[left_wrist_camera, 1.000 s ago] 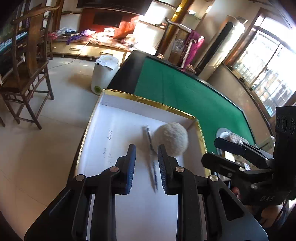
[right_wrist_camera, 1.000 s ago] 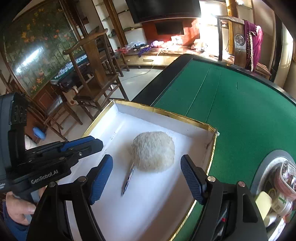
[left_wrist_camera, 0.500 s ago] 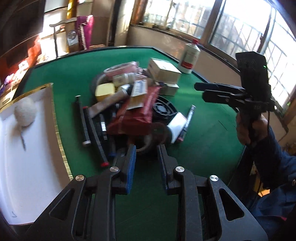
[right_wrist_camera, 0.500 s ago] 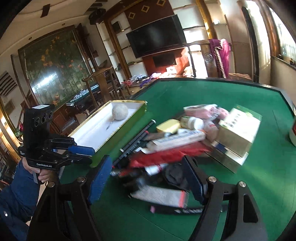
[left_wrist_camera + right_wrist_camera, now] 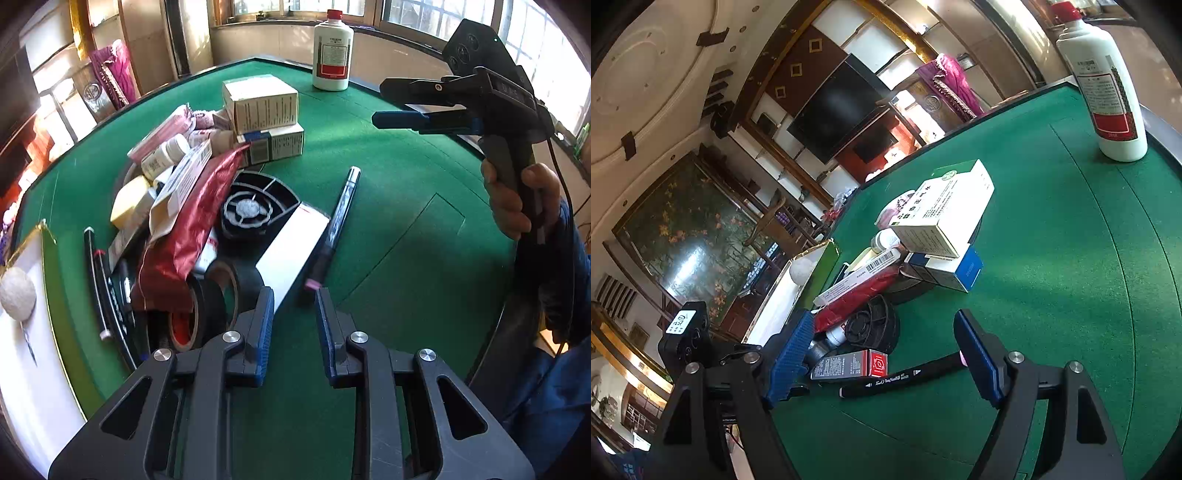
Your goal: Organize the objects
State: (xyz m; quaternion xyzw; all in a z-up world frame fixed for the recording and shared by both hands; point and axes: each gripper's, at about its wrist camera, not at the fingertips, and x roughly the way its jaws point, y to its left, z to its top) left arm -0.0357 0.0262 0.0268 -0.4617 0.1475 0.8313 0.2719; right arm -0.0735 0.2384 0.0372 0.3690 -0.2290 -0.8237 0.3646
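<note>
Left wrist view alone showed the person's hand (image 5: 517, 206) holding the right gripper (image 5: 399, 103), and tape rolls (image 5: 207, 306) in the pile. Both grippers stood open and empty, the left gripper (image 5: 293, 295) narrowly. A black marker (image 5: 905, 376) with a pink end lay on the green table (image 5: 1071, 277), beside the pile.

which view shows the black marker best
The left wrist view: the marker lies in full length on the green felt, its pink tip just ahead of the left gripper. The right wrist view shows the marker too, white print readable, but the right gripper covers its pink end.
</note>
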